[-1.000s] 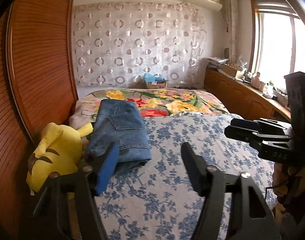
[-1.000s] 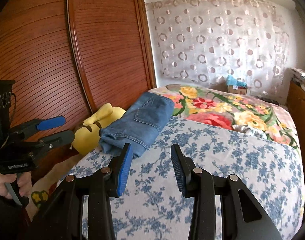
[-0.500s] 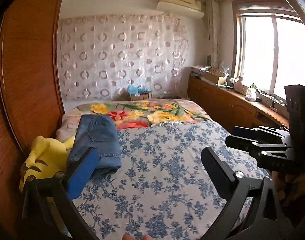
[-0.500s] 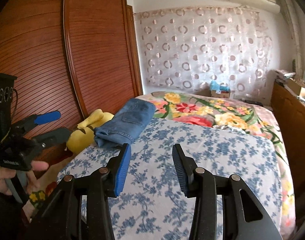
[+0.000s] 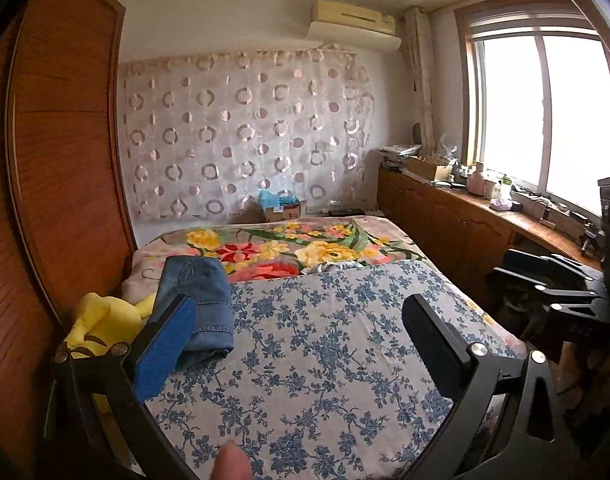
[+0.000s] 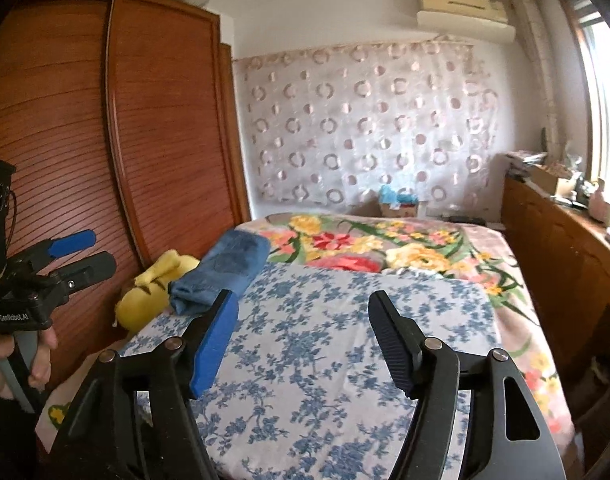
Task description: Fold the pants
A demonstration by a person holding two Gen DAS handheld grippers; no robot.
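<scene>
The room is a bedroom with a wooden wardrobe (image 6: 153, 128) along one side, a curtain with ring patterns (image 5: 241, 132) on the far wall, and a bright window (image 5: 545, 112) above a long wooden counter. The bed is covered near the camera with a blue floral sheet (image 5: 325, 352) and farther away with a colourful flower blanket (image 5: 289, 244). The pants (image 5: 199, 304), a pair of blue jeans, lie at the side of the bed near the wardrobe, partly on the sheet and partly on the blanket, touching a yellow plush toy (image 5: 105, 324). They are already a compact, flat bundle with several layers and tidy edges. Neither tool touches them. The left gripper (image 5: 301, 340) has its fingers spread fully wide with only the sheet showing between them. The right gripper (image 6: 305, 340) is opening its jaws at this moment, and nothing is between them either; the pants are well apart from both. I judge that the folding itself is finished and the bundle is put down. What remains, if anything, is only small: perhaps to straighten the bundle or to move the hands away.
</scene>
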